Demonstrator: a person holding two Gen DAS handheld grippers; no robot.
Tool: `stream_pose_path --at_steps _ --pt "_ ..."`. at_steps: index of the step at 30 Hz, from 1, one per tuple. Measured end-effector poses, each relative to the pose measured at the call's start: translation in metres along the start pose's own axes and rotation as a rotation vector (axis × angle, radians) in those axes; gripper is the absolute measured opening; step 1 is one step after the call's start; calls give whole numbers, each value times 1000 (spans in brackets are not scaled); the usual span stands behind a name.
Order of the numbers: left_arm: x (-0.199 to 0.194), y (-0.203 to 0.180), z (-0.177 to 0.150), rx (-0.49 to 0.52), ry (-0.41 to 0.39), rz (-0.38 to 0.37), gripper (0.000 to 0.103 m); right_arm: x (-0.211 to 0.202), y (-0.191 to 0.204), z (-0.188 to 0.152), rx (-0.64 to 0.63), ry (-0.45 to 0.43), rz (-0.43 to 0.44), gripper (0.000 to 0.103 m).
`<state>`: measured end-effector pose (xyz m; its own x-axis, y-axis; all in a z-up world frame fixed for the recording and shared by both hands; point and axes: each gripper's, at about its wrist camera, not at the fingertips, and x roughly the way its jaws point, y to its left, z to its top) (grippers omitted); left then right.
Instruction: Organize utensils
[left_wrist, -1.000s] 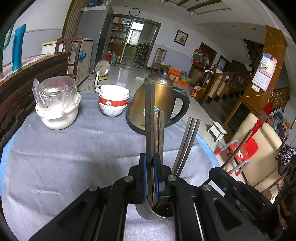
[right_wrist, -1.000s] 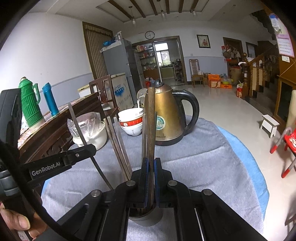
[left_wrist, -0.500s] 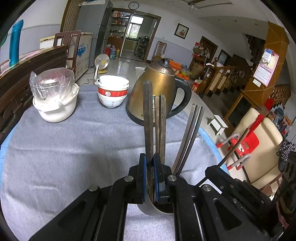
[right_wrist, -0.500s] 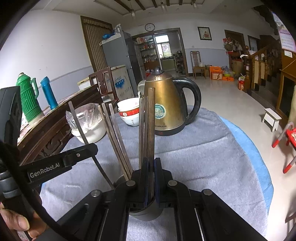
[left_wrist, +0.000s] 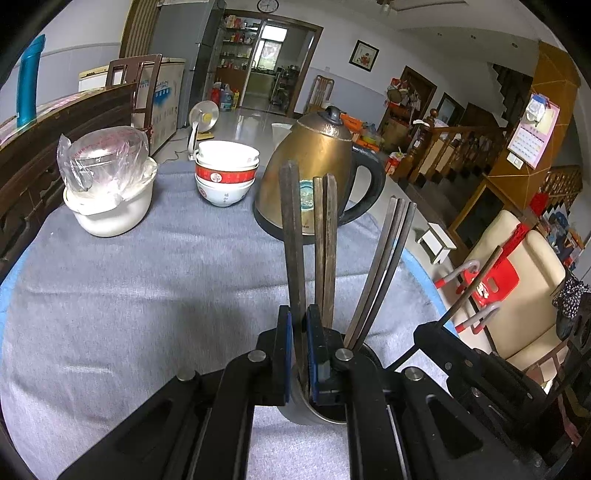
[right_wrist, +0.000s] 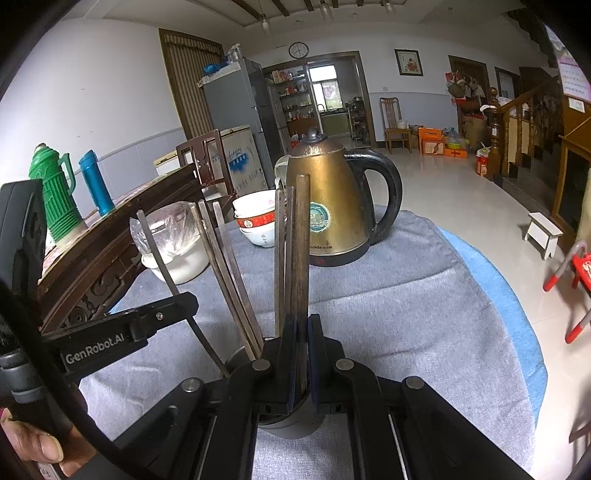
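A steel cup (left_wrist: 332, 413) stands on the grey cloth with several dark chopsticks (left_wrist: 327, 240) upright in it. My left gripper (left_wrist: 298, 332) is shut on one dark chopstick (left_wrist: 293, 240), whose lower end reaches into the cup. To the right, the right gripper (left_wrist: 430, 334) grips a thin chopstick (left_wrist: 476, 284) that leans outward. In the right wrist view my right gripper (right_wrist: 303, 332) is shut on a dark chopstick (right_wrist: 302, 251) over the cup (right_wrist: 291, 424). The left gripper (right_wrist: 183, 304) is at the left, on a thin leaning chopstick (right_wrist: 159, 254).
A brass kettle (left_wrist: 314, 166), stacked bowls (left_wrist: 225, 170) and a white pot with a plastic-wrapped lid (left_wrist: 110, 184) stand at the far side of the cloth-covered table (left_wrist: 147, 277). A red chair (left_wrist: 491, 284) is off its right edge. A person's hand (right_wrist: 40, 446) holds the left gripper.
Both views have tipped slightly downward, so the kettle sits higher in frame. Both grippers stay shut on their chopsticks over the cup.
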<state>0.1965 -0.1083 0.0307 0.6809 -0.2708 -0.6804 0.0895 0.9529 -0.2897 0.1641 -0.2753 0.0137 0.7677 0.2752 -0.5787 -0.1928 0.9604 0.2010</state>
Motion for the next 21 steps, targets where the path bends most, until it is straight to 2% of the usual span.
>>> stream_pose_path --at_steps 5,6,8,9,11,12,13,15,17,21 --pt "4 4 2 -20 29 -5 9 2 -2 2 9 14 6 7" --pt "4 6 2 -30 37 -4 12 3 -2 2 10 22 7 8" --pt "2 10 3 -49 42 -1 27 5 -1 4 -1 40 -6 10" --pt "-3 14 4 -64 29 -5 31 5 0 4 -5 45 -17 15" --pt "-13 17 6 -71 -4 -2 41 0 0 7 -3 34 -28 38" --pt "-19 19 7 -71 -21 1 43 -5 -1 8 6 18 -31 65" --pt "-25 21 8 -70 -38 5 45 -11 -2 9 19 -10 -33 74" --pt "-35 27 8 -72 -60 19 48 -22 -3 12 28 -48 -55 74" --pt "-44 32 8 -74 -70 29 60 -33 -4 14 40 -66 -65 74" --pt "-55 33 1 -33 -79 58 70 -58 0 11 31 -109 -78 74"
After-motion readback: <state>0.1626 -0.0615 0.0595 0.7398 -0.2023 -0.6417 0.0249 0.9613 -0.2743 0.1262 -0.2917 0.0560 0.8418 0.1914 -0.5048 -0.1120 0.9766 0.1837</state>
